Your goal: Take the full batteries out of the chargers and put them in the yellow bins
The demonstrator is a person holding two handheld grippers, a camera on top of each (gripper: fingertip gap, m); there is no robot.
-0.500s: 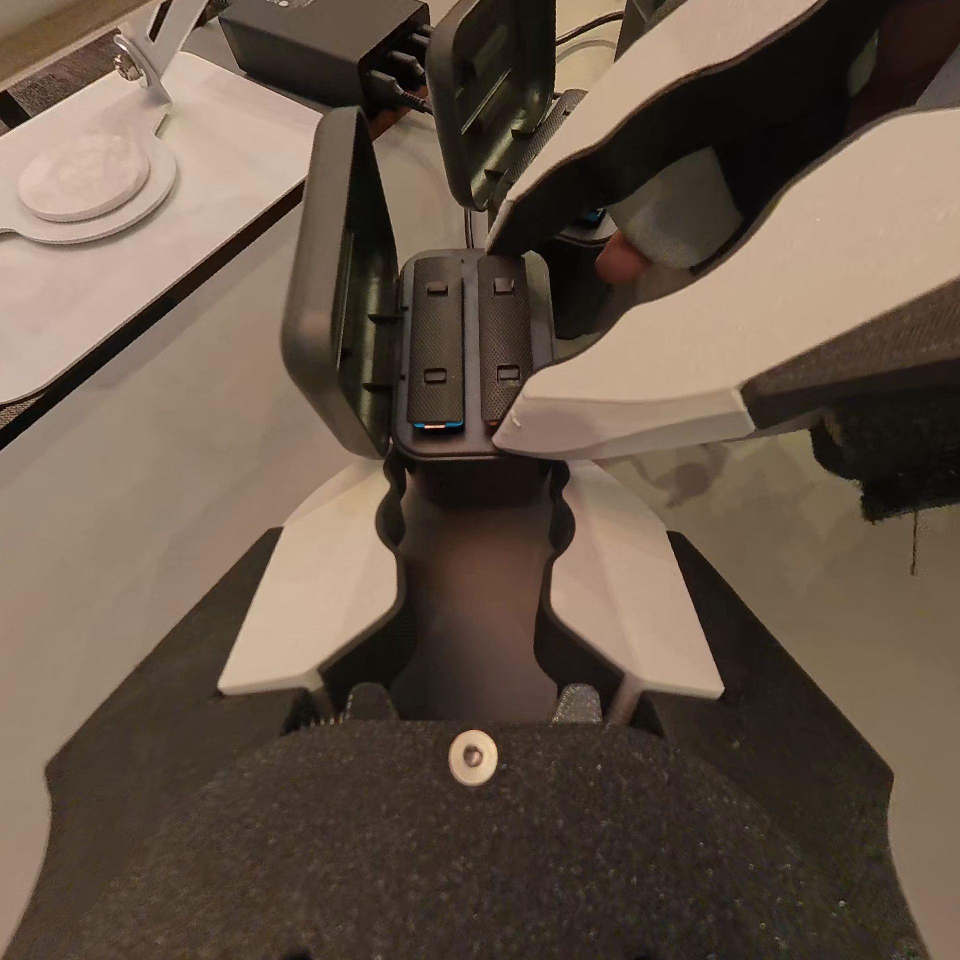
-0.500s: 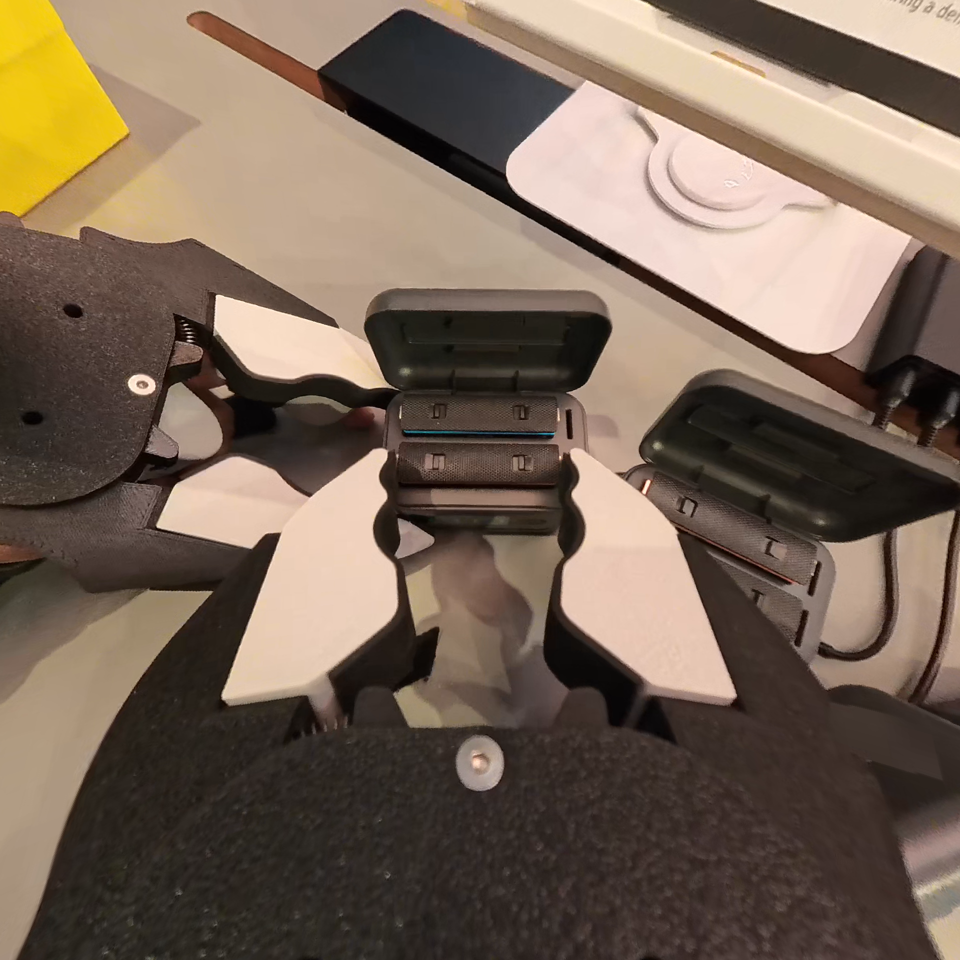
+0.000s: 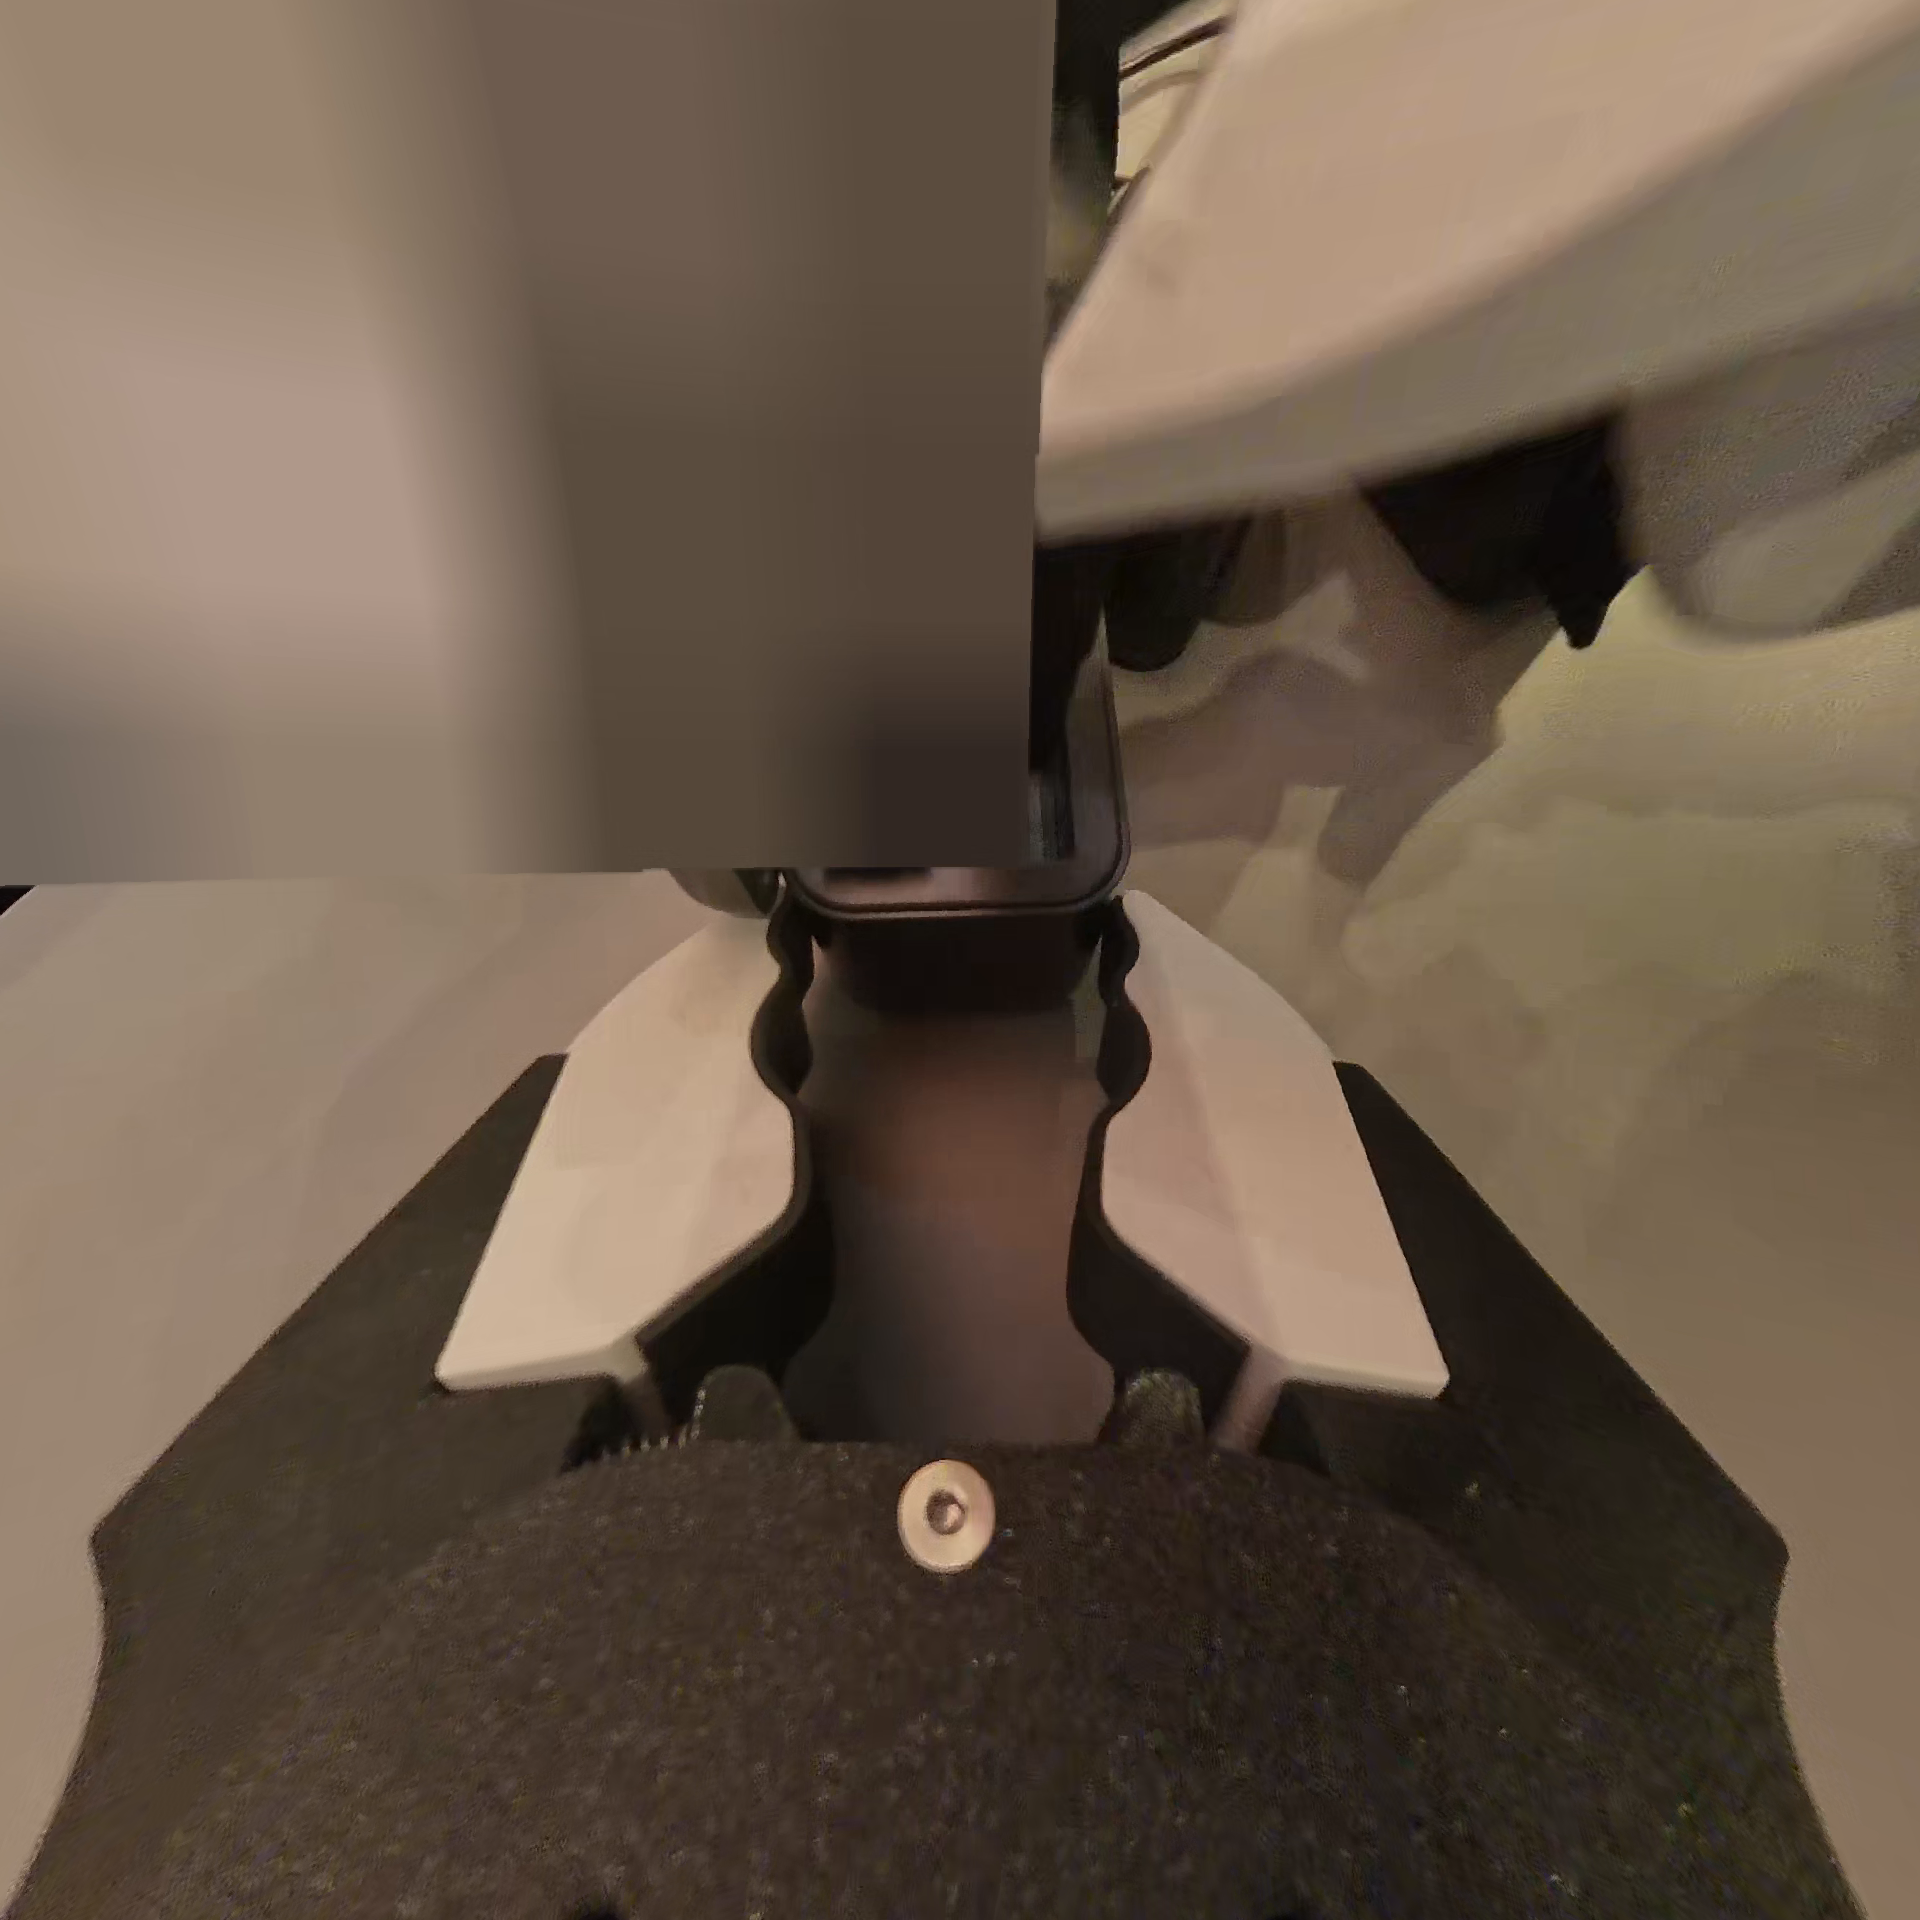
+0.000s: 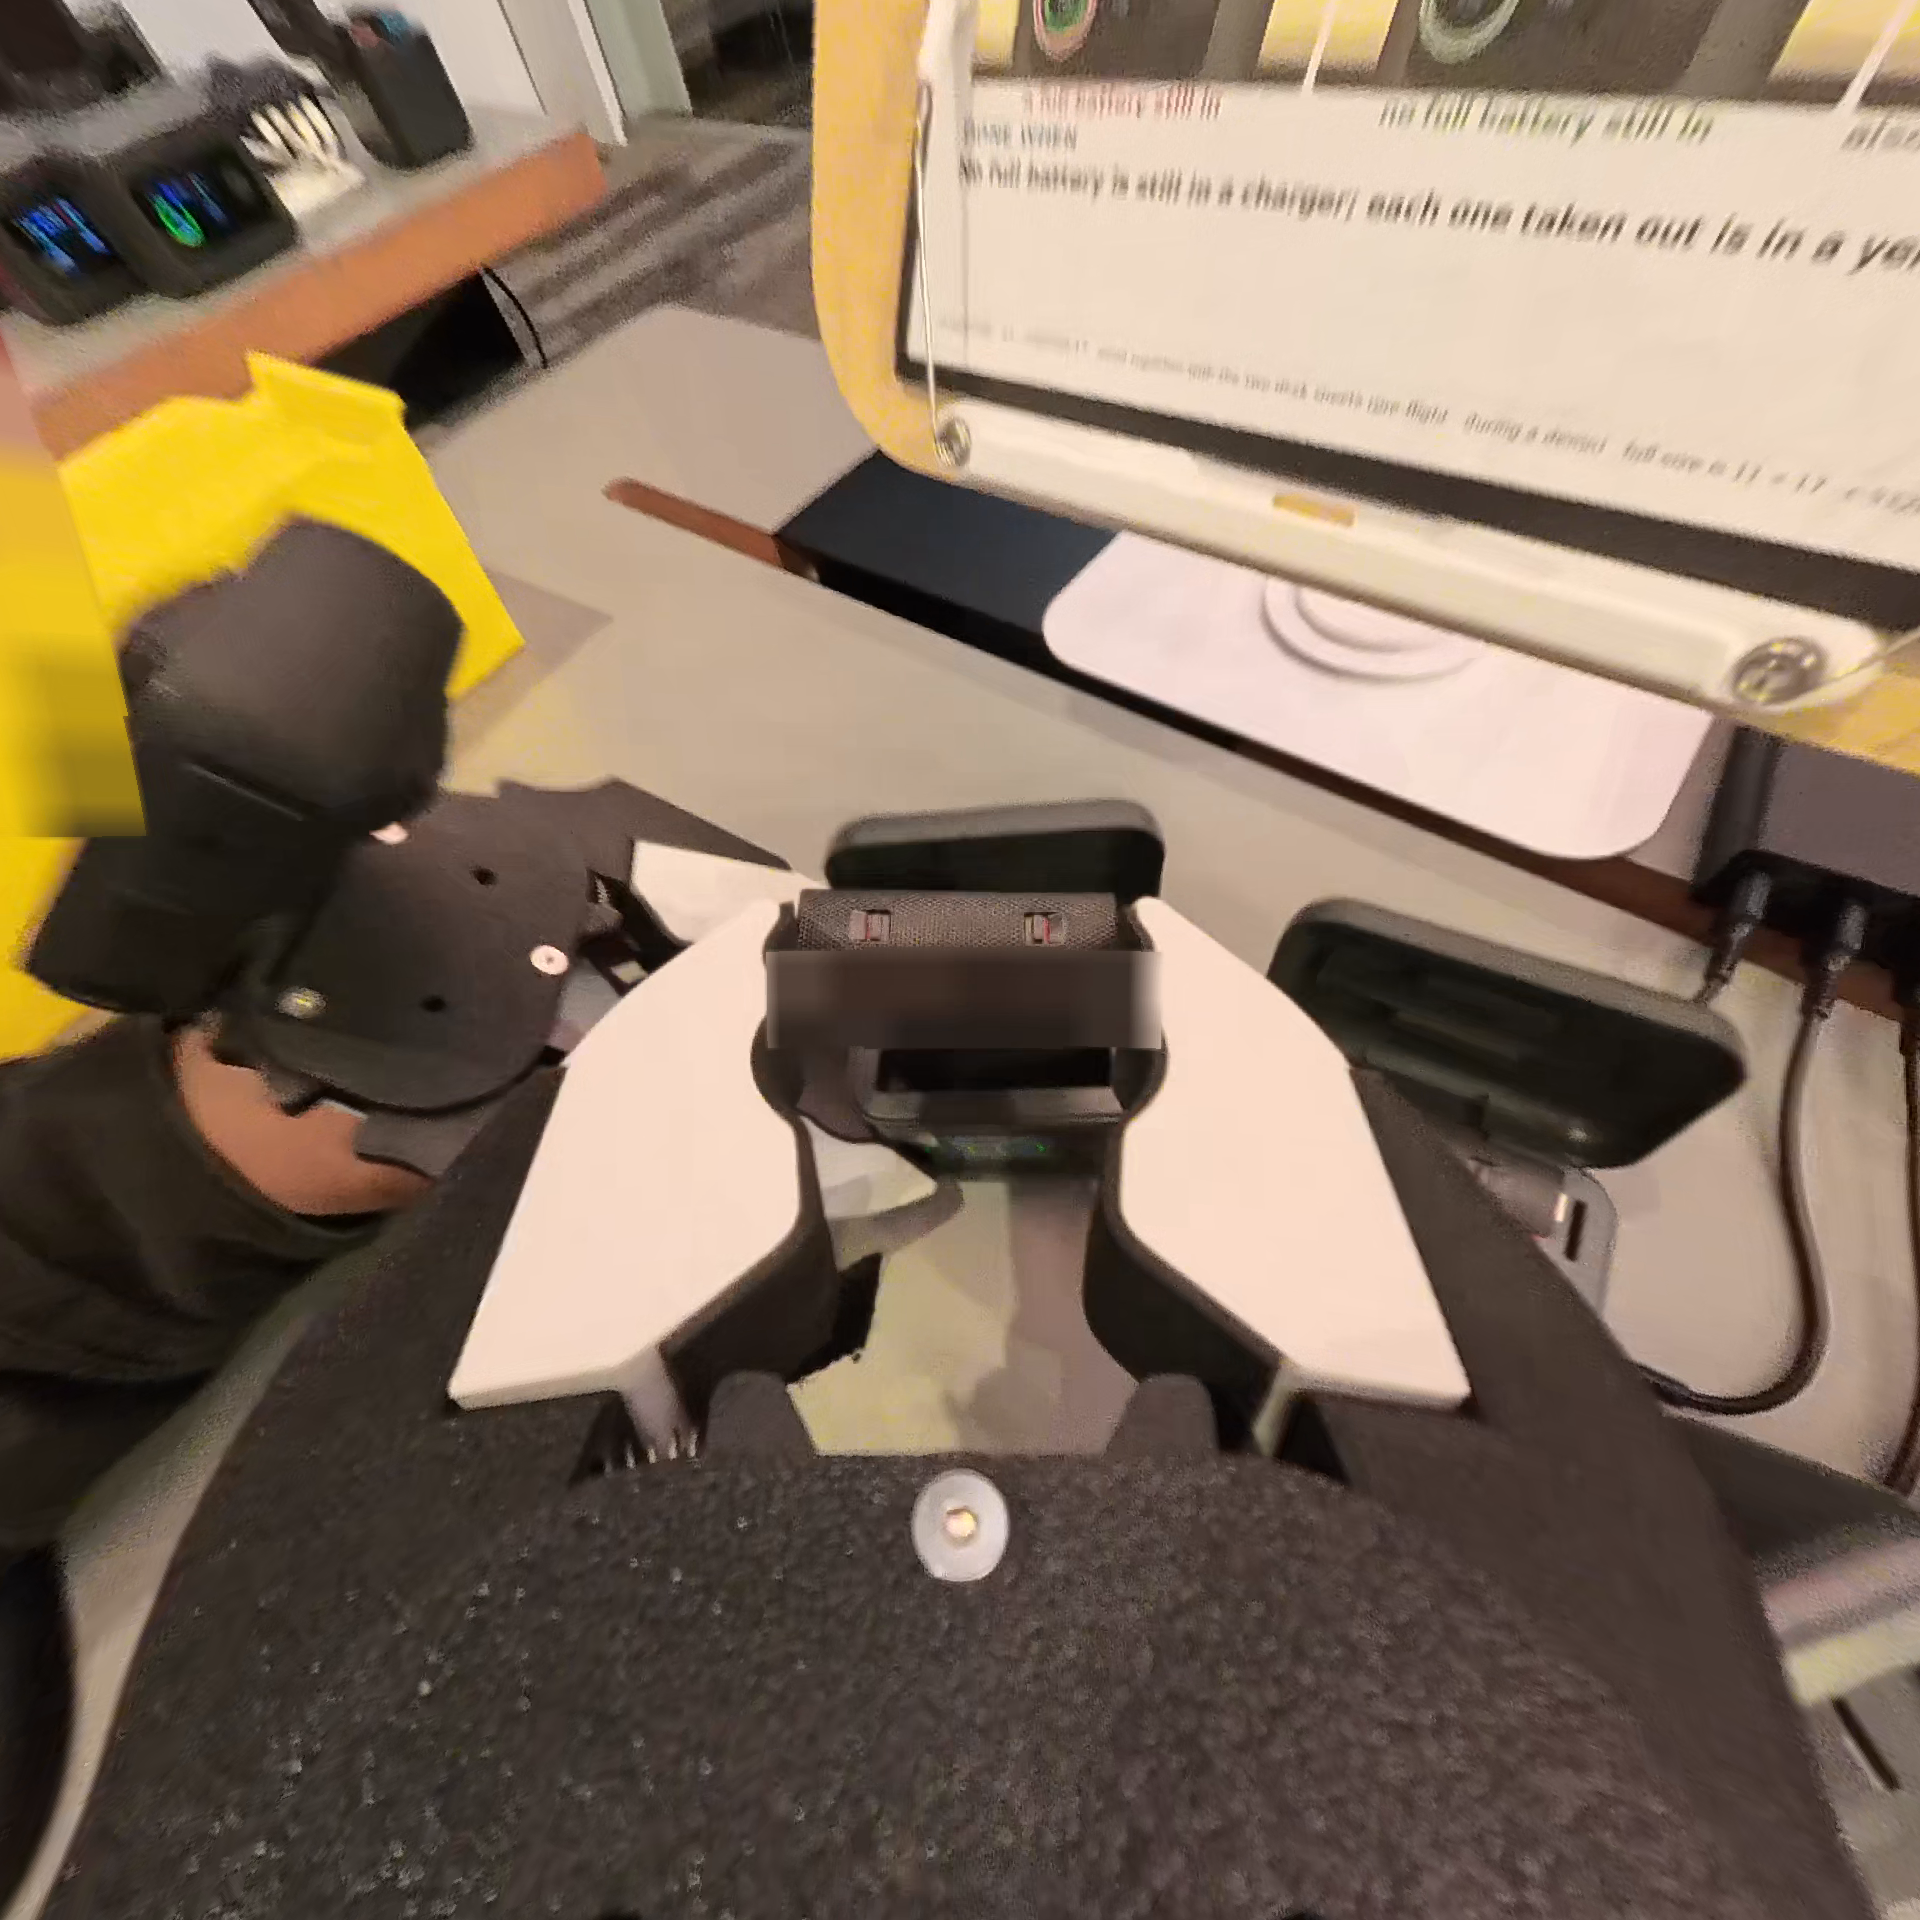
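Note:
My right gripper (image 4: 958, 930) is shut on a black battery (image 4: 935, 914) and holds it just above an open dark charger (image 4: 987, 1091). The near slot of that charger is empty, green lights glow on its front, and its lid (image 4: 992, 842) stands up behind. My left gripper (image 3: 948, 920) is shut on the near end of the same charger (image 3: 945, 966). A white finger (image 4: 686, 883) of it shows at the left in the right wrist view. A yellow bin (image 4: 260, 499) stands at the far left. A blurred patch hides much of the left wrist view.
A second open charger (image 4: 1507, 1039) with cables (image 4: 1808, 1195) sits to the right. A framed instruction board (image 4: 1403, 312) on a white base (image 4: 1351, 707) stands behind. A white finger (image 3: 1455, 260) of the right gripper hangs over the left wrist view. A sleeved arm (image 4: 135, 1195) is at the left. The tips of one gripper are about 9 centimetres away from the tips of the other.
My right gripper has closed on the near battery and lifted it out of the charger, tilting its view upward. My left gripper still clamps the charger.

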